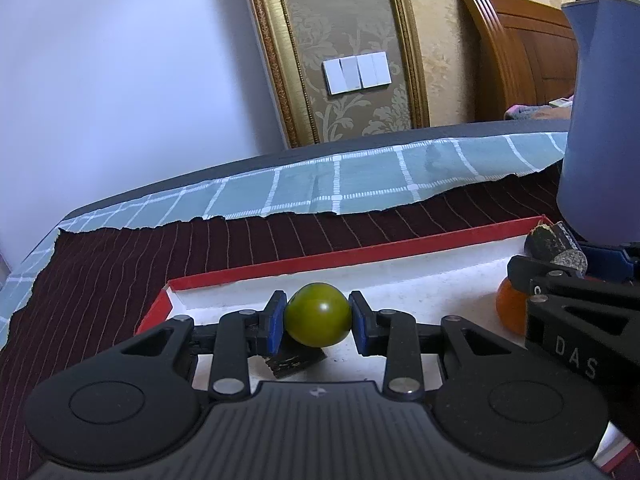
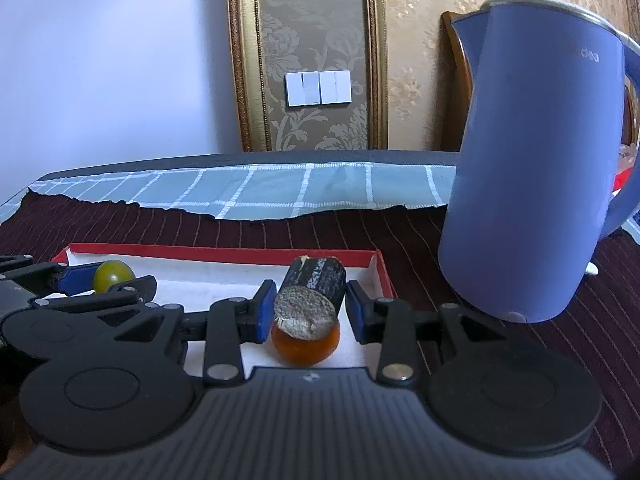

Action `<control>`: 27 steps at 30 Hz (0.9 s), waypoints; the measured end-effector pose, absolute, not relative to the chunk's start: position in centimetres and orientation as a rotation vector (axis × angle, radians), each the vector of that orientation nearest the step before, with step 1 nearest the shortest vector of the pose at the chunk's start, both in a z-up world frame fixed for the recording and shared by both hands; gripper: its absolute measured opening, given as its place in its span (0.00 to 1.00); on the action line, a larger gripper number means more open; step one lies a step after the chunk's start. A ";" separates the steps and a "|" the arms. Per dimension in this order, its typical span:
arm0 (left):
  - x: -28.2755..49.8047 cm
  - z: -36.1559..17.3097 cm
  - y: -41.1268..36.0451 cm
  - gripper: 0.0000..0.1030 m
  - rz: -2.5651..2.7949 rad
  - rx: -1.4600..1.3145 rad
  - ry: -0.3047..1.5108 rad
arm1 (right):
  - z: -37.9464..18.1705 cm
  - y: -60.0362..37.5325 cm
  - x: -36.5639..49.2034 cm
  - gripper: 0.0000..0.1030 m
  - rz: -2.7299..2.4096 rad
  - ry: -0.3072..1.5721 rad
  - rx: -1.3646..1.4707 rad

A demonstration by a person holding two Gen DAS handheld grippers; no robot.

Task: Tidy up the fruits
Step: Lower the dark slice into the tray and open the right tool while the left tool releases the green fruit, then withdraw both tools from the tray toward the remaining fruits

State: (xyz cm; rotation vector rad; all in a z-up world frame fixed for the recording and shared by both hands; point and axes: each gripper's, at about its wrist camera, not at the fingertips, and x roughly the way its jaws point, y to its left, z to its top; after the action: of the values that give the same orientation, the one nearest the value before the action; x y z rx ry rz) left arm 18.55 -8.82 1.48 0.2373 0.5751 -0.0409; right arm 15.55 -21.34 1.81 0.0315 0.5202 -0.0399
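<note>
Left wrist view: left tool [image 1: 318,316] clenched on the green fruit [image 1: 318,314], pads touching it at 3 and 9 o'clock, above the red-rimmed tray [image 1: 280,266]. Right wrist view: right tool [image 2: 307,312] flanked the dark cylinder [image 2: 316,280]; contact could not be judged. Orange fruit [image 2: 306,344] lay just beneath, at 6 o'clock. Blue kettle [image 2: 532,160] stood at 2 o'clock on the surface [image 2: 240,232].

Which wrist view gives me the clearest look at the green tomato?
Left wrist view: the green tomato sits centred, large, between the left tongs. Right wrist view shows it small at the far left, partly hidden by the tongs.
</note>
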 end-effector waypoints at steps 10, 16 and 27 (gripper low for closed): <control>18.3 1.3 -9.4 0.32 -0.026 0.257 0.576 | 1.4 -20.9 15.4 0.38 -0.067 0.497 -0.026; 18.2 1.2 -9.5 0.32 -0.009 0.273 0.582 | 1.5 -21.8 15.3 0.44 -0.057 0.495 0.029; 16.0 3.2 -8.0 0.64 0.028 0.253 0.521 | 2.2 -23.8 13.6 0.64 -0.073 0.398 0.139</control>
State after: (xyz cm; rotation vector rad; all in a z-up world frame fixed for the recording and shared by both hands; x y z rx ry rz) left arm 15.96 -7.96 3.19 0.2534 0.5211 0.0285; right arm 13.57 -23.79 2.25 0.1389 0.3981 -0.0735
